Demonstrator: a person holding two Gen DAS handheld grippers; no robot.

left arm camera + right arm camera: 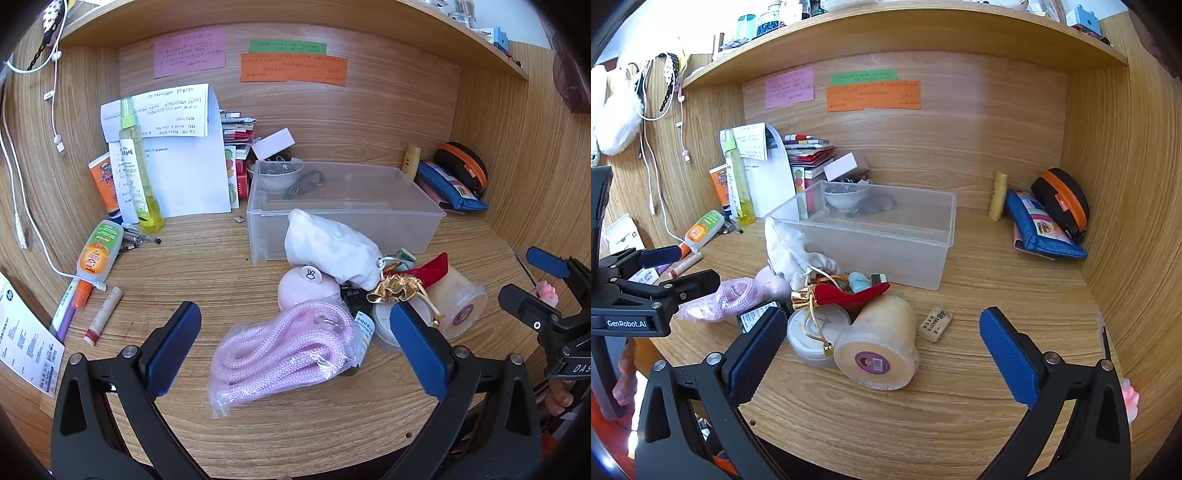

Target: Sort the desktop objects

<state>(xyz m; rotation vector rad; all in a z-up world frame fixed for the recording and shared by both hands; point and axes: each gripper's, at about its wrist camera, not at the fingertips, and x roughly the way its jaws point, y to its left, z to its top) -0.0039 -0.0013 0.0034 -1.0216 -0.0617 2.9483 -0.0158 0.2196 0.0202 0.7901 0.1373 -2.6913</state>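
Wooden desk [184, 258], left wrist view: left gripper [295, 343] spread wide, empty; bagged pink rope [288, 350] between its fingers, clear bin [347, 210] beyond, unfilled. Right wrist view: right gripper [882, 354] wide, empty; cream jar [879, 347] between fingers. Sorting appears barely begun.

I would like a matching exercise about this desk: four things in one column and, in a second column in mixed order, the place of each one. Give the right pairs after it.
Things:
1. pink rope in a plastic bag
2. tall yellow spray bottle
3. blue pouch
4. small white bowl

Places:
A. standing at the back left, against the white papers
B. behind the clear plastic bin's far left corner
C. at the back right, next to the black case with orange zip
D. lying on the desk just in front of the open left claw

Pairs: 1-D, 2-A, 3-C, 4-B
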